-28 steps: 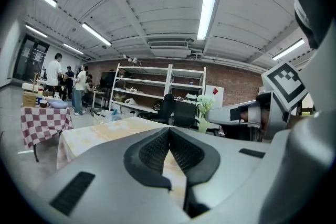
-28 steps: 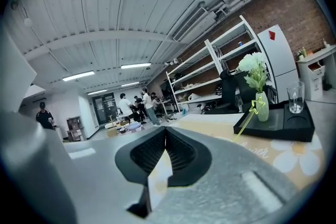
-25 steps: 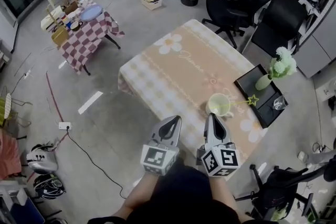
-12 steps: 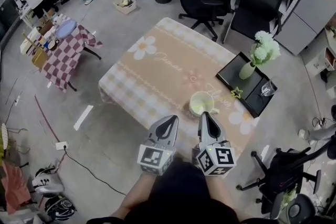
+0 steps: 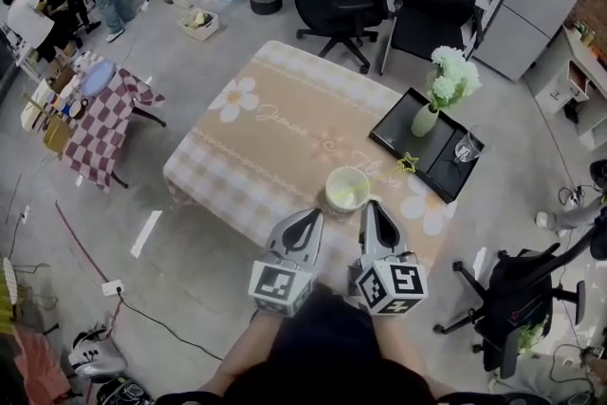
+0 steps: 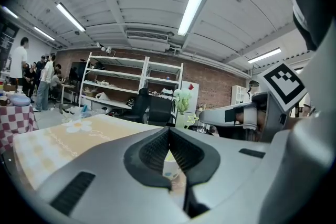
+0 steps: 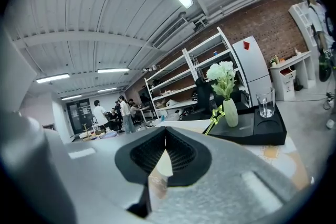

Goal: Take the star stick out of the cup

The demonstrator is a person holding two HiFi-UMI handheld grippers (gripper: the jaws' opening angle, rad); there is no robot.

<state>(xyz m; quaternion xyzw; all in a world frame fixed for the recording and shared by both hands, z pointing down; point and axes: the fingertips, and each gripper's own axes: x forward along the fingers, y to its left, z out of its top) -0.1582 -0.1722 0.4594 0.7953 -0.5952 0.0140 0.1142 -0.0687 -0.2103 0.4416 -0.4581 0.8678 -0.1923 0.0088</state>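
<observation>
Floral-clothed tabletop (image 5: pixel 285 123) holds the cup (image 5: pixel 346 190), its light, thin star stick (image 5: pixel 408 163) likely best pinched mid-shaft; left tongs (image 5: pixel 308 216) and right tongs (image 5: pixel 373 208) hover closed, empty.

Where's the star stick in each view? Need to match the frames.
Head view: star stick right of centre, leaning from the cup toward the black tray.
Left gripper view: not clearly in it; a pale speck beside the vase may be its star.
Right gripper view: star stick centre-right, just left of the vase.
Shared landmark: the vase, in all three.
</observation>
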